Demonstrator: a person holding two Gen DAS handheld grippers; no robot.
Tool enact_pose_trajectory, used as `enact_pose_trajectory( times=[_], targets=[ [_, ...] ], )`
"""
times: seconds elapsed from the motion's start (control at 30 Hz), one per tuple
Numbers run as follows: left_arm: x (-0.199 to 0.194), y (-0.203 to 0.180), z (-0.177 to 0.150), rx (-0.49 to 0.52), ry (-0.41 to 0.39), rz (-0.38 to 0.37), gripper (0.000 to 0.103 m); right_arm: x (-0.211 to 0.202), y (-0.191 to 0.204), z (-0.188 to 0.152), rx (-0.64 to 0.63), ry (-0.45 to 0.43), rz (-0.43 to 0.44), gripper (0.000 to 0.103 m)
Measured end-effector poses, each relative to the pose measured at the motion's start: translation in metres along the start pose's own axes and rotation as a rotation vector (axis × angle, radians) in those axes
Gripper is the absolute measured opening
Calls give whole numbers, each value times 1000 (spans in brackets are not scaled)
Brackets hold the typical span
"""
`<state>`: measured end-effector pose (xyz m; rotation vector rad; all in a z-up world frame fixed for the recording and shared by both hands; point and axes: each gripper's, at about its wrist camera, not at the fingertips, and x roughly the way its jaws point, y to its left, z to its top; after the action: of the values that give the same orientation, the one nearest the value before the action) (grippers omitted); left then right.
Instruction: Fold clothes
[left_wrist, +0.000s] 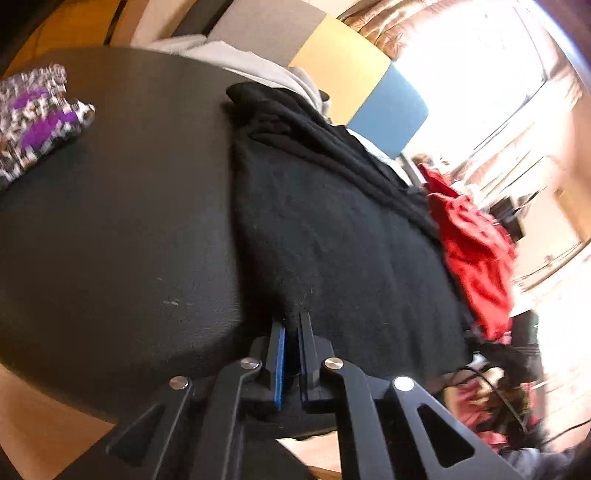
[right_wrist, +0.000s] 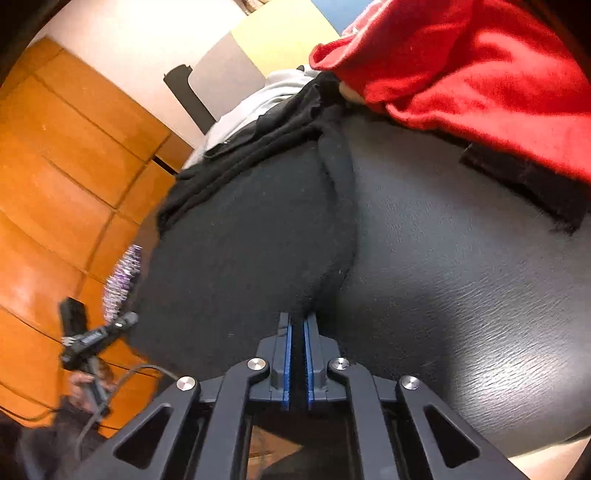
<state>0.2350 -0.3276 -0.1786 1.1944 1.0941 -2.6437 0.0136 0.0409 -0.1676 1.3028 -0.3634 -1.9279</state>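
A black garment (left_wrist: 332, 229) lies spread on the dark round table (left_wrist: 110, 240). My left gripper (left_wrist: 293, 321) is shut on the garment's near edge at one corner. In the right wrist view the same black garment (right_wrist: 251, 236) lies on the table (right_wrist: 461, 277), and my right gripper (right_wrist: 297, 319) is shut on its near edge at the other corner. The left gripper (right_wrist: 88, 339) also shows at the left of the right wrist view, held by a hand.
A red garment (left_wrist: 476, 251) lies at the table's far right side, also in the right wrist view (right_wrist: 461, 62). A folded purple-and-white patterned cloth (left_wrist: 37, 118) sits at the far left. Grey clothing (left_wrist: 258, 66) lies behind. Wooden floor (right_wrist: 55, 184) lies around.
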Motion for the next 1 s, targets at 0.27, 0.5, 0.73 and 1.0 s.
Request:
enact_pose_trajectory(
  times=[0.27, 0.5, 0.73, 1.0],
  targets=[
    [-34, 11, 18, -91, -108, -286, 5, -11, 6, 10, 74, -46, 215, 6],
    [-36, 4, 77, -103, -225, -406, 5, -10, 22, 63, 96, -146, 329, 6],
    [-12, -4, 169, -85, -283, -414, 5, 12, 34, 144, 53, -211, 312, 6],
    [95, 41, 263, -271, -187, -324, 5, 75, 0, 233, 128, -207, 102, 6]
  ],
)
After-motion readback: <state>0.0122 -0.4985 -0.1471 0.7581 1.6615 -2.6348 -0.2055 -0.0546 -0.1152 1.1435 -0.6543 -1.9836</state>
